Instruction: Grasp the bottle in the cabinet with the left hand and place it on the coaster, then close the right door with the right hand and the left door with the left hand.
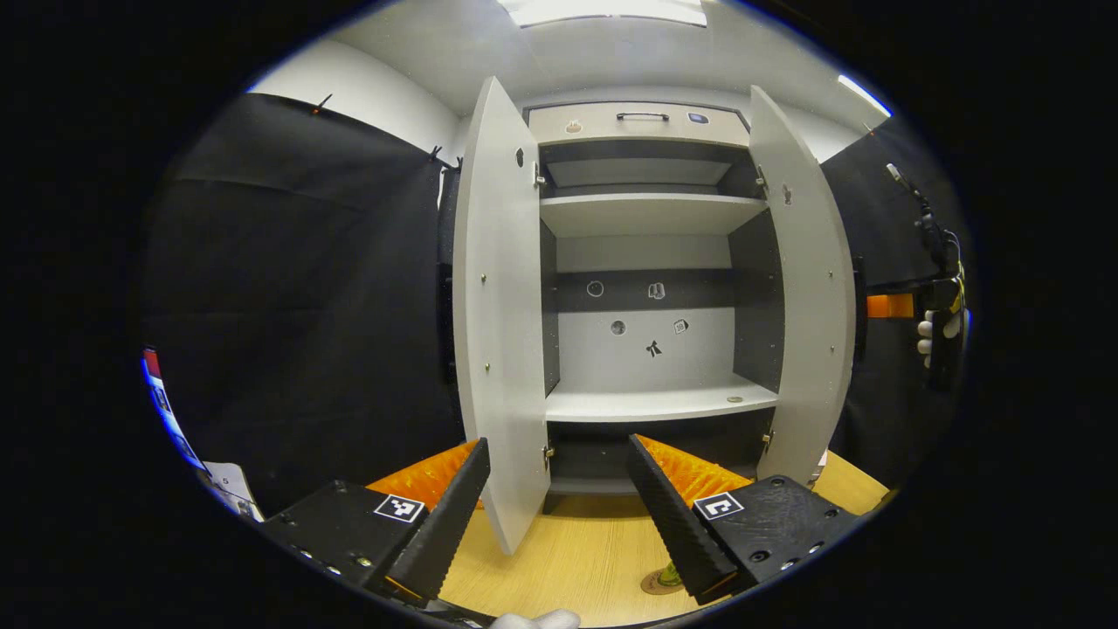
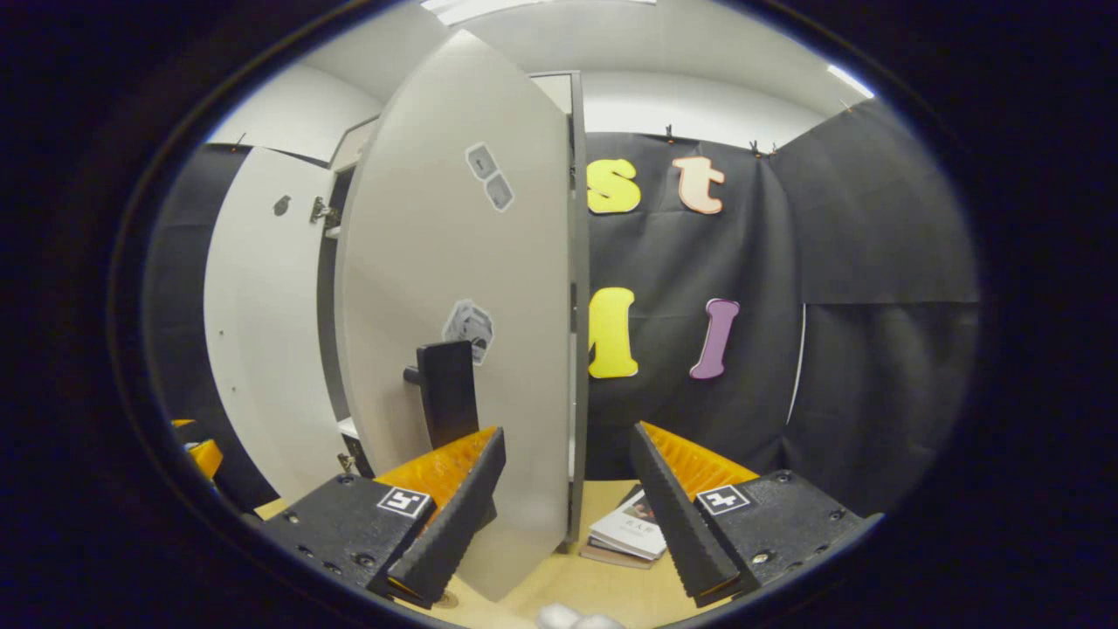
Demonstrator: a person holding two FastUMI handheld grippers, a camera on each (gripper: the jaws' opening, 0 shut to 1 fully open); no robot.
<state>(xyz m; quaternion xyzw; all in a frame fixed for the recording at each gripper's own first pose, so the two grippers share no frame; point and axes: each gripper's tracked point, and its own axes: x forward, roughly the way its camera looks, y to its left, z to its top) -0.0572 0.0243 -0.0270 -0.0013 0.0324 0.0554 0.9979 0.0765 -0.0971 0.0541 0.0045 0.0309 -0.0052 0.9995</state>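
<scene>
Your left gripper (image 1: 556, 515) is wide open and holds nothing, facing the cabinet (image 1: 655, 262) with both doors open. The bottle (image 1: 671, 574) stands on the coaster (image 1: 657, 584) on the table (image 1: 568, 559), near its front edge. Your right gripper (image 2: 566, 515) is wide open too, just before the right door (image 2: 454, 288), its edge between the fingers.

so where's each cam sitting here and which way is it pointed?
Left gripper view: rides the left gripper, facing straight into the open cabinet from the wooden table; its open fingers show at the bottom, the right gripper far right.
Right gripper view: rides the right gripper, close to the right door on its outer, handle side; fingers open.
Shared: both doors, the table.
</scene>
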